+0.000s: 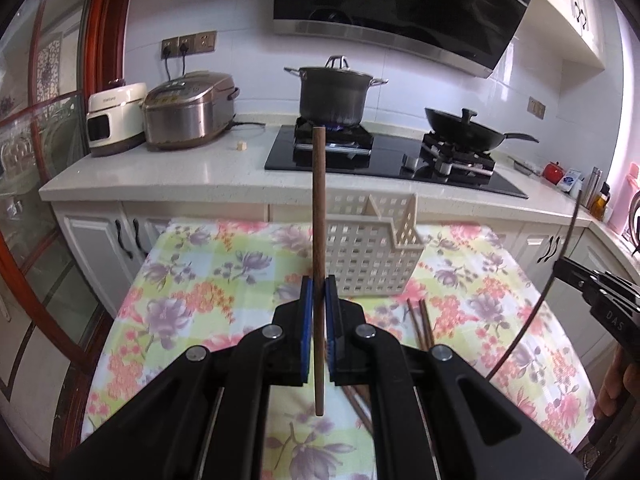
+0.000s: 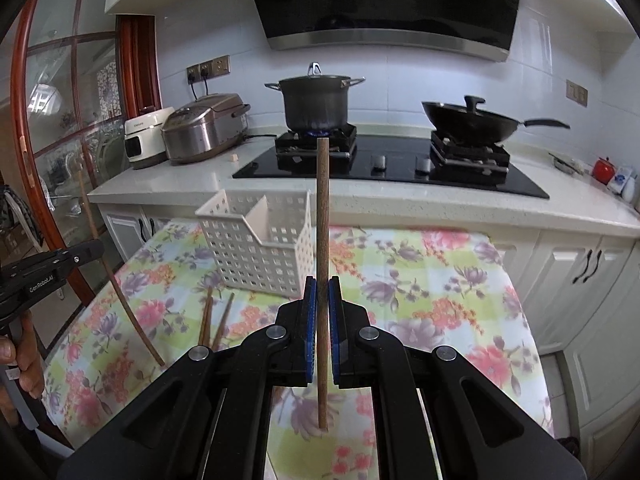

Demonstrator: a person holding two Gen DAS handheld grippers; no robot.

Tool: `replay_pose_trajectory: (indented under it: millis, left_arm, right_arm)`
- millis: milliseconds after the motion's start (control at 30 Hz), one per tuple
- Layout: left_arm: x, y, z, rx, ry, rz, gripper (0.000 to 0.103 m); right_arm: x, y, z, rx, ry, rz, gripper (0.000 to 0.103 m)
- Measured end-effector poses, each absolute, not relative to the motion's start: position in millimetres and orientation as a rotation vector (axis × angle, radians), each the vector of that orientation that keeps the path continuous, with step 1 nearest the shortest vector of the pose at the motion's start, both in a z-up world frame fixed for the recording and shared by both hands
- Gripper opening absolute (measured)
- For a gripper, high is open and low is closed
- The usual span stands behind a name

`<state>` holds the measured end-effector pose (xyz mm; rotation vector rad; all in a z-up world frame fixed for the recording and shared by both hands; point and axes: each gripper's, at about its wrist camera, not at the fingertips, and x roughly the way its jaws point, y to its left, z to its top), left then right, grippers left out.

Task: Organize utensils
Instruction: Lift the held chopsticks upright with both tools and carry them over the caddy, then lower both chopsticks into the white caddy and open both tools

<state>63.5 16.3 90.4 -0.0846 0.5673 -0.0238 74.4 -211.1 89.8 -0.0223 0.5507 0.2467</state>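
The left gripper (image 1: 319, 292) is clamped on one brown chopstick (image 1: 319, 216), which stands nearly upright between its blue pads (image 1: 306, 300), its upper end reaching up in front of the stove and its lower end hanging clear above the flowered cloth. The right gripper (image 2: 322, 294) pinches a second chopstick (image 2: 322, 216) in the same upright way (each gripper also shows at the edge of the other's view, with its stick bowed by the lens). The white perforated basket (image 1: 372, 252) stands on the tabletop (image 1: 208, 264) near its far edge, just before the kitchen counter (image 1: 160, 172); a divider splits it into two compartments, and its top is open. More loose chopsticks (image 2: 214, 320) lie flat on the cloth on the near side of the basket, close to it but not touching. The cloth to either side of the basket is open, and bare cloth lies between the loose sticks and the tabletop's right edge.
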Motion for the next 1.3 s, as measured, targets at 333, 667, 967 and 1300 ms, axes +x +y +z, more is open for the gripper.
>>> replay_pose_trajectory:
  millis: [333,667,967,1300]
  left_arm:
    - [108.4,8.9,171.9,-0.044,0.451,-0.079,0.006]
    - [169.8,-0.7,224.1,-0.045,0.376,-0.104,0.006]
    - [218.9,0.5,196.8,-0.087,0.382,-0.093,0.006]
    - [249.7,2.5,141.2,-0.107,0.476,-0.089,0.006]
  right_arm:
    - [129.5,-186.6,161.3,-0.032,0.463,0.292,0.006]
    - [196.5,-160.9,205.2,-0.003,0.416,0.317,0.006]
    - [243.0,-142.0,178.5,0.015,0.453,0.346,0.006]
    - [268.0,-138.0,128.9,0.01,0.545,0.341,0.006]
